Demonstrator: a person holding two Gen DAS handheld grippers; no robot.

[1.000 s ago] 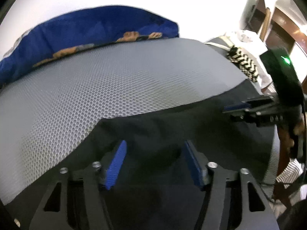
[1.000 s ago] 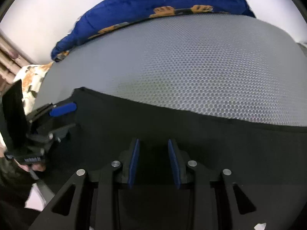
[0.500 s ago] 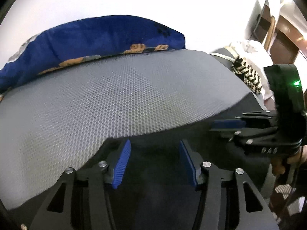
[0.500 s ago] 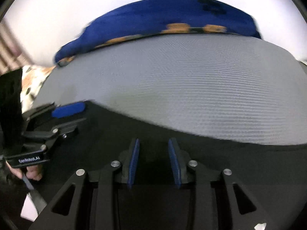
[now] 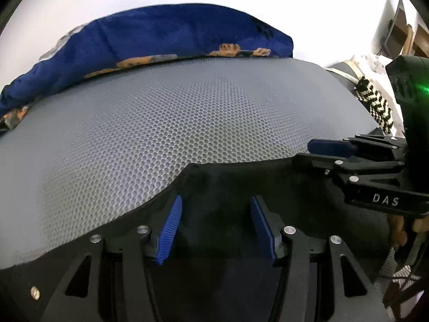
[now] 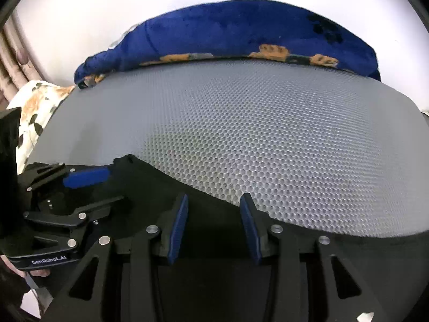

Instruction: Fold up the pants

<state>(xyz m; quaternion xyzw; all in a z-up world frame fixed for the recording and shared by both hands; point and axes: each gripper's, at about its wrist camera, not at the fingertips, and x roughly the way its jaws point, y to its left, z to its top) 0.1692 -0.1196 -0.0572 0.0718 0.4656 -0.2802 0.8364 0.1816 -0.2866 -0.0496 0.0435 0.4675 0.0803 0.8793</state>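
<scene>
The black pants [image 5: 230, 185] lie on a grey honeycomb mat [image 5: 166, 123], their edge just ahead of both grippers. My left gripper [image 5: 215, 209] is open, its blue pads spread wide over the dark cloth, holding nothing. My right gripper [image 6: 213, 206] is also open over the pants [image 6: 203, 214] edge. Each gripper shows in the other's view: the right one at the right [image 5: 332, 147], the left one at the left [image 6: 85, 177]. The lower part of the pants is hidden under the gripper bodies.
A blue plush blanket [image 5: 161, 40] with orange prints lies along the mat's far edge [image 6: 241, 35]. A black-and-white patterned cloth [image 5: 375, 104] sits at the right, a floral cloth [image 6: 37, 102] at the left. A white wall is behind.
Both grippers have pulled back toward the near side with the pants' edge; more bare mat shows now. The left gripper's jaws have narrowed a little; the right gripper's jaws look the same.
</scene>
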